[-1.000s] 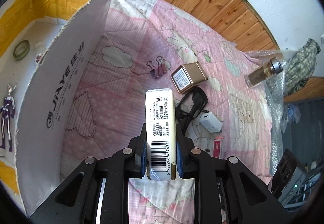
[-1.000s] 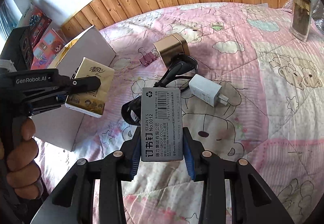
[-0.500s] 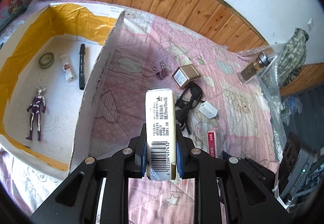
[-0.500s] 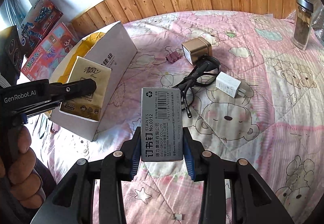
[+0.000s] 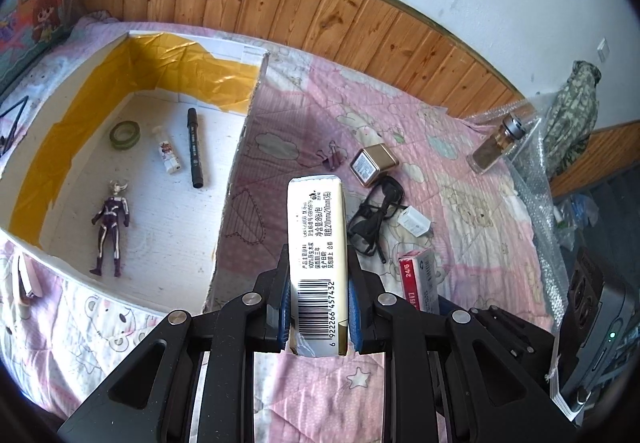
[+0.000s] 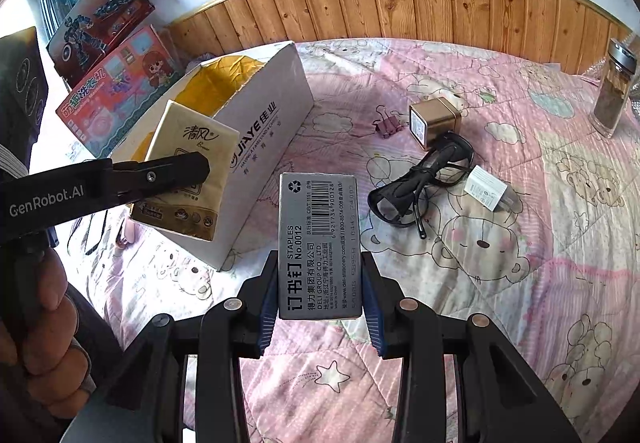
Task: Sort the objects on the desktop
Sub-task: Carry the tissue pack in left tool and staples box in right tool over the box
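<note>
My left gripper [image 5: 319, 307] is shut on a cream tissue pack [image 5: 317, 247] and holds it above the quilt beside the open white cardboard box [image 5: 236, 163]. The pack also shows in the right wrist view [image 6: 188, 171], at the box's near corner. My right gripper [image 6: 320, 307] is shut on a grey staples box [image 6: 319, 243], held above the quilt; its red end shows in the left wrist view [image 5: 420, 279]. The box holds a toy figure [image 5: 110, 221], a black marker [image 5: 195, 147], a small bottle [image 5: 167, 155] and a tape roll [image 5: 125, 135].
On the pink quilt lie black glasses [image 6: 424, 183], a white charger [image 6: 486, 189], a gold cube box [image 6: 434, 121], a purple binder clip [image 6: 386, 125] and a glass jar [image 6: 612, 91]. Toy boxes [image 6: 116, 91] stand behind the cardboard box. A wooden wall panel runs behind.
Both grippers have risen and pulled back, still holding their loads. The left view now looks down into the box, showing its contents.
</note>
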{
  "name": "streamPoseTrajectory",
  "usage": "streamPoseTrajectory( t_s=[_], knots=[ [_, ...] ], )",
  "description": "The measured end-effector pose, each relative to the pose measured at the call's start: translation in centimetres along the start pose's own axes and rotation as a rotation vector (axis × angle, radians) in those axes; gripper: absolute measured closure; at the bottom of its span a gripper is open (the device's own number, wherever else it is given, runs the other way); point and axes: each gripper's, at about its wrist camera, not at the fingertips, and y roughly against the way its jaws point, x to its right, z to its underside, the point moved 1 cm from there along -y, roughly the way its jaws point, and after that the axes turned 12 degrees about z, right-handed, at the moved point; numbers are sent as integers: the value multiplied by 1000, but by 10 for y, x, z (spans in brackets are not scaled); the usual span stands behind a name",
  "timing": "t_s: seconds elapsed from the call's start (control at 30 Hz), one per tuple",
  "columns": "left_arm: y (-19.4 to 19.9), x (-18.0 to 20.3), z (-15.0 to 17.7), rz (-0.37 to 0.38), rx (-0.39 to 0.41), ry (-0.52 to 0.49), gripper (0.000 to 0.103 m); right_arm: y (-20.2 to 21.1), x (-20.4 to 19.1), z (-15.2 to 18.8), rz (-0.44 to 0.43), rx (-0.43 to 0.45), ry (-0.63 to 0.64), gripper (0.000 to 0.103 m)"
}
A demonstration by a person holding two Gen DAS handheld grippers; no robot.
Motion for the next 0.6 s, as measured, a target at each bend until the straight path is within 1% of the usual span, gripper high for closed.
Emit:
streamPoseTrajectory(
  t_s=[0.27,0.6],
  knots=[
    [23,-4,-2,8,46,2,80,17,-28,-7,3,35,69,64],
    [45,-20,-7,9,89,23,80,33,-55,-21,2,72,129,64]
  ],
)
